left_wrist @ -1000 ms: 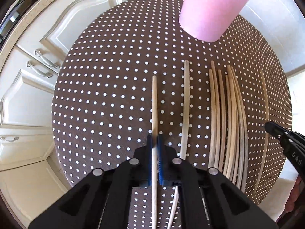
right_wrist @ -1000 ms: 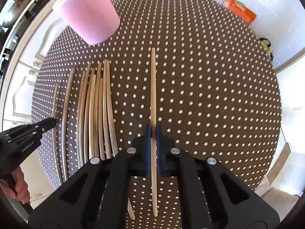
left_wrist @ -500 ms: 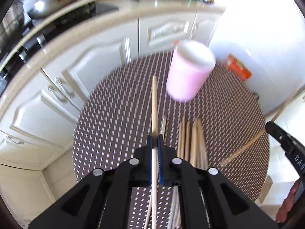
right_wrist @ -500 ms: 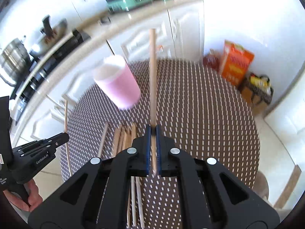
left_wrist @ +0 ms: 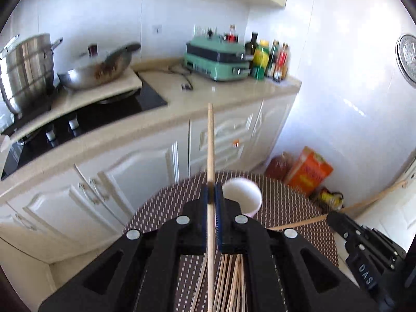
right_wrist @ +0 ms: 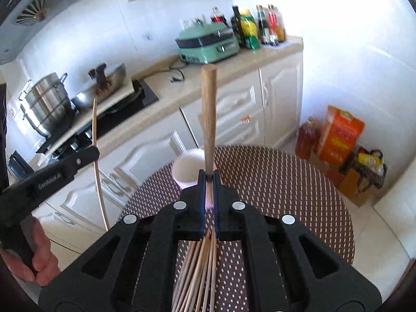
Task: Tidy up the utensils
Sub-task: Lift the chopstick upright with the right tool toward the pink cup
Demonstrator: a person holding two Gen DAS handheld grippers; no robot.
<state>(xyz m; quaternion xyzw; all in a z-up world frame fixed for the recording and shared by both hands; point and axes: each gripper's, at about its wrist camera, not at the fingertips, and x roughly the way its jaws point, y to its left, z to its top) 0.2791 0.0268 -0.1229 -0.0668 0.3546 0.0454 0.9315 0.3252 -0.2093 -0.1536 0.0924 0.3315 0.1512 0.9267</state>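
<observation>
Pink cup (right_wrist: 186,167) behind raised chopsticks, each hand-held gripper (left_wrist: 213,193) (right_wrist: 208,182) clenched on one chopstick (left_wrist: 210,145) (right_wrist: 208,109)

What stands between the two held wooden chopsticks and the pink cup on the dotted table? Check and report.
Nothing visible does. The left gripper and the right gripper are each shut on a wooden chopstick, raised above the dotted table. The pink cup stands open-mouthed just ahead; the loose chopsticks lie nearer, below the grippers.
</observation>
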